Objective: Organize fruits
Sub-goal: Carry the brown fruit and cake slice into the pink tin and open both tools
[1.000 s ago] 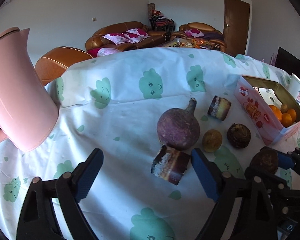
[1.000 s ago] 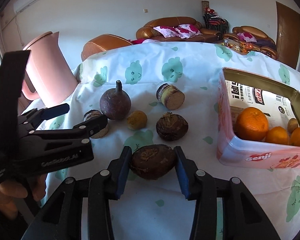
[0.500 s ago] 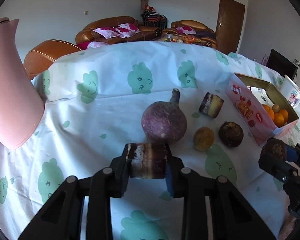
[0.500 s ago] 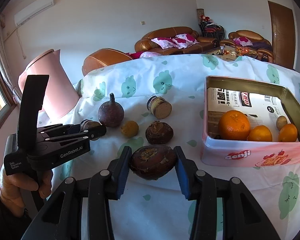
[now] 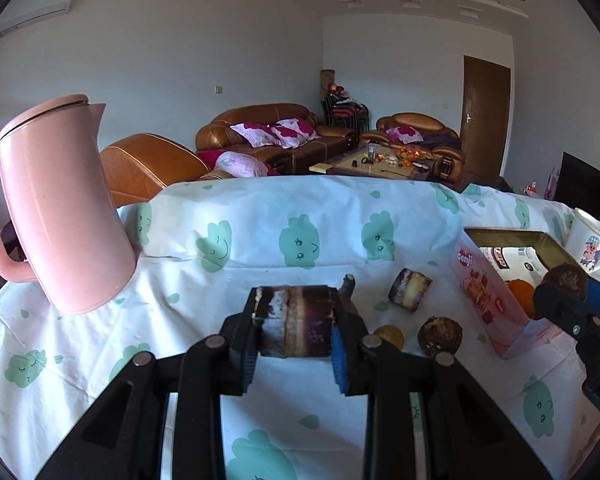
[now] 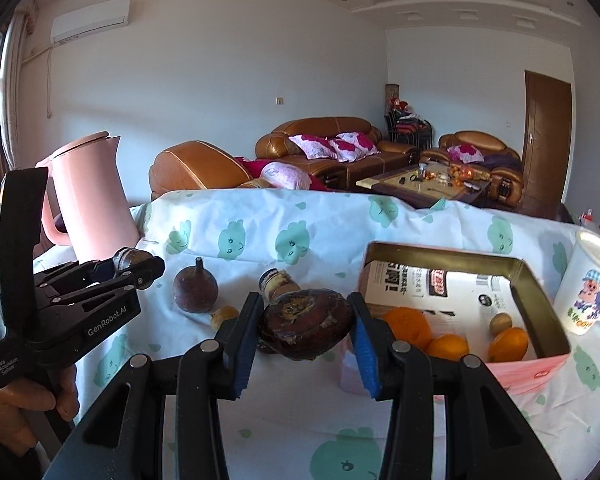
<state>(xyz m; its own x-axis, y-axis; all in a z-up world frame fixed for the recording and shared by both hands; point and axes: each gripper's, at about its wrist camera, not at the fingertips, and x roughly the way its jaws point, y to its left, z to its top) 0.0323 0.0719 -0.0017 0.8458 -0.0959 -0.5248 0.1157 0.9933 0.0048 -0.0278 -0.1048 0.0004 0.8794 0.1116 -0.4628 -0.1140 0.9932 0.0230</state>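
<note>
Both tools are loaded and up off the bench (image 5: 100, 344): the left tool (image 5: 294, 346) pinches a dark cut cylinder chunk (image 5: 294, 326) between its blue pads, the right tool (image 6: 306, 346) clamps a round brown tuber (image 6: 306, 328). On the cloth sit four more pieces: one big purple root (image 6: 194, 292), one second cut chunk (image 5: 410, 292), one small yellow fruit (image 6: 225, 315), one small tuber (image 5: 439, 334). The pink tin (image 6: 540, 368) on the right holds three oranges (image 6: 408, 326) and one small brown fruit (image 6: 500, 323). One pink jug (image 5: 60, 208) far left, one mug (image 6: 590, 288) far right.
</note>
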